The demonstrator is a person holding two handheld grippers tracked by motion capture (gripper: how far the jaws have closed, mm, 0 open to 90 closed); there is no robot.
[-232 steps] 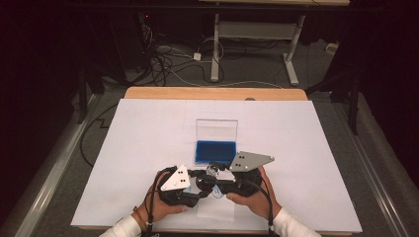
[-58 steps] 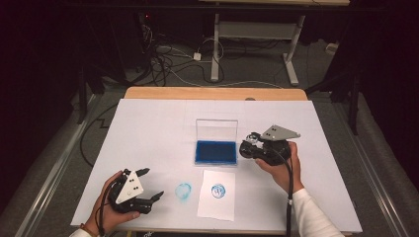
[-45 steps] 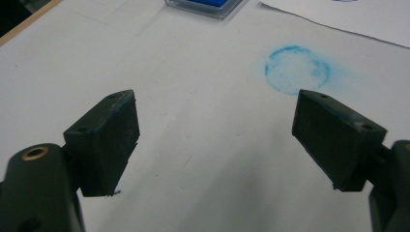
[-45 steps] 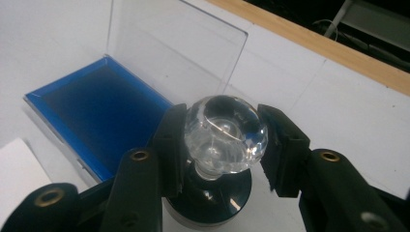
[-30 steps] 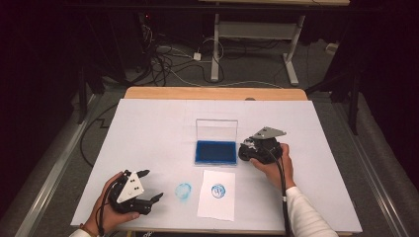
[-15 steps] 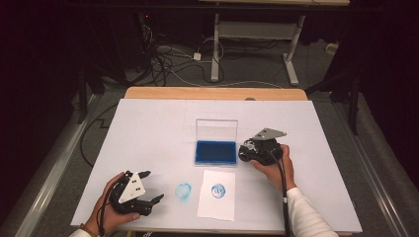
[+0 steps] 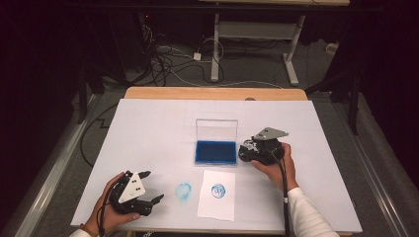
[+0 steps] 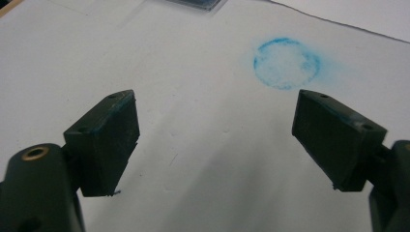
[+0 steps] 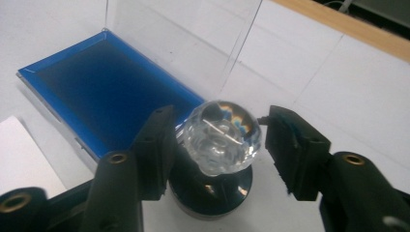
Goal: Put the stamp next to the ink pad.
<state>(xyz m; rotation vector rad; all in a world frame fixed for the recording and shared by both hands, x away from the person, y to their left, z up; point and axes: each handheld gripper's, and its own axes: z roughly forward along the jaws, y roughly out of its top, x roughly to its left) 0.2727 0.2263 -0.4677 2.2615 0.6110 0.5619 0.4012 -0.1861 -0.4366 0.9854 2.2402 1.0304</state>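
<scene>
High view, looking down on a flat white table (image 7: pixel 148 128) with a wooden strip along the far edge. Sitting near the middle: a shallow ink pad (image 7: pixel 215 152), deep blue and shaped like a rectangle, with its clear plastic lid (image 7: pixel 216 129) standing straight up behind it. Lying in front of the pad: a small white paper (image 7: pixel 217 210) wearing a round blue print (image 7: pixel 218 190). Just left of the paper, marking the bare table: a pale, smudgy blue ring (image 7: pixel 183 191).

Resting right beside the pad's right edge, gripped in the right hand (image 7: pixel 276 170): the black right claw (image 7: pixel 244 150). Seen close in the right gripper view, the right claw (image 9: pixel 223 134) having just been opening its jaws, now standing loosely parted around the stamp (image 9: pixel 217 154). Sitting between them, upright on the table just beside the blue pad (image 9: pixel 96 92): that stamp, with a clear, sparkly knob cut like a jewel on top and a dark, shiny round base below. Showing a plain gap between the knob and one jaw, the other jaw sitting very close to it.

Waiting near the front left corner, held in the left hand (image 7: pixel 106 212): the left claw (image 7: pixel 152 186). Spreading wide in the left gripper view, the left claw (image 8: pixel 215 140) gripping nothing, its flat, blocky black pads lying over smooth white table, the fuzzy blue ring (image 8: pixel 286 63) just ahead.
</scene>
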